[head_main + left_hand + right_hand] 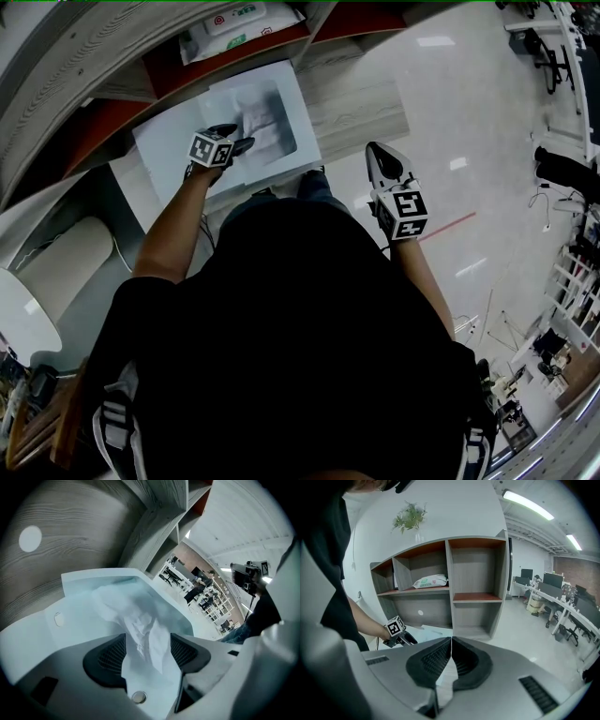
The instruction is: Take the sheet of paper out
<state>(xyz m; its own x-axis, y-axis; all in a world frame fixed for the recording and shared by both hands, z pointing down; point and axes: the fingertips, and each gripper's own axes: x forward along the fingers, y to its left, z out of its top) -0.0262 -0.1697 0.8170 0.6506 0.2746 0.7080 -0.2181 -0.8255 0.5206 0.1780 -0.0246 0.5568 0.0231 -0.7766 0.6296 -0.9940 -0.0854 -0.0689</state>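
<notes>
A crumpled white sheet of paper (140,625) lies on the top of a white box-like machine (70,625) in front of the shelf unit. My left gripper (147,644) hangs just over it, jaws wide open, with the sheet's near end between the pads and no squeeze visible. In the head view the sheet (267,108) shows creased grey on the machine (164,141), with the left gripper (236,141) at its near edge. My right gripper (377,155) is off to the right above the floor; its jaws (451,640) are shut with nothing in them.
A grey wooden shelf unit (454,583) with red-brown boards stands behind the machine. A white packet (429,581) lies in one compartment and a small plant (410,517) stands on top. Light floor (469,112) stretches to the right, with desks and chairs far off.
</notes>
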